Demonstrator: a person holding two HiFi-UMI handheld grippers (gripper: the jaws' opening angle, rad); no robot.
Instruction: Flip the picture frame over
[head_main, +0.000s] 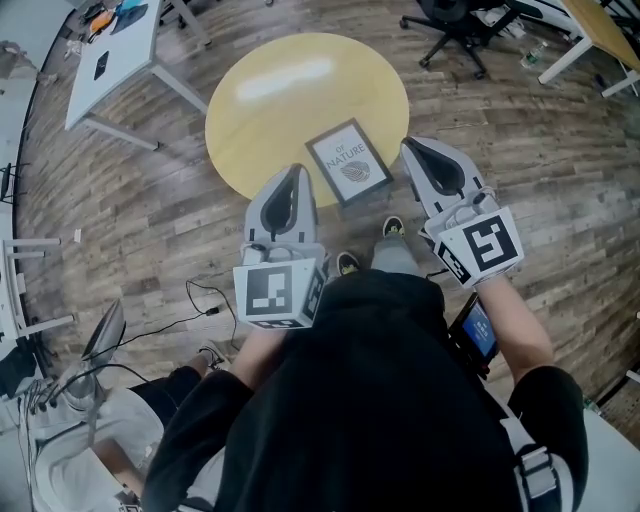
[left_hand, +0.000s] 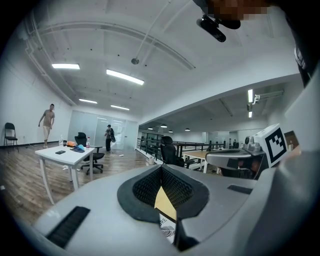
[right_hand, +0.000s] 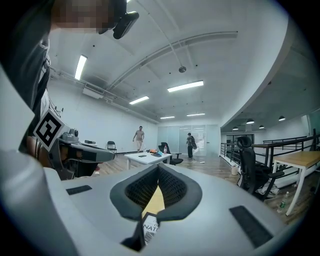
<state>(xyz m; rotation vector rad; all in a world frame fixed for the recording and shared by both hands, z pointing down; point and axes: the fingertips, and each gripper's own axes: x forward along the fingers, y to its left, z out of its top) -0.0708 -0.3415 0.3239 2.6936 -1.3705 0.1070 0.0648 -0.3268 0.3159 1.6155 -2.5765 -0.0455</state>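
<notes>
At the round table (head_main: 290, 90) edge, left gripper (head_main: 296, 172) and right gripper (head_main: 410, 148) hover clenched, empty; picture frame (head_main: 348, 163) lies print-up, plausibly pre-flip or post-flip.

Printed "OF NATURE" on the picture frame (head_main: 348, 163), centre of the head view, on the round table (head_main: 270, 100); partly legible as "NAT" low in the right gripper view.

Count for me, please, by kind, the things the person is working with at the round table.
Round table: 1
Picture frame: 1
Grippers: 2, the left gripper and the right gripper
Total: 4
</notes>
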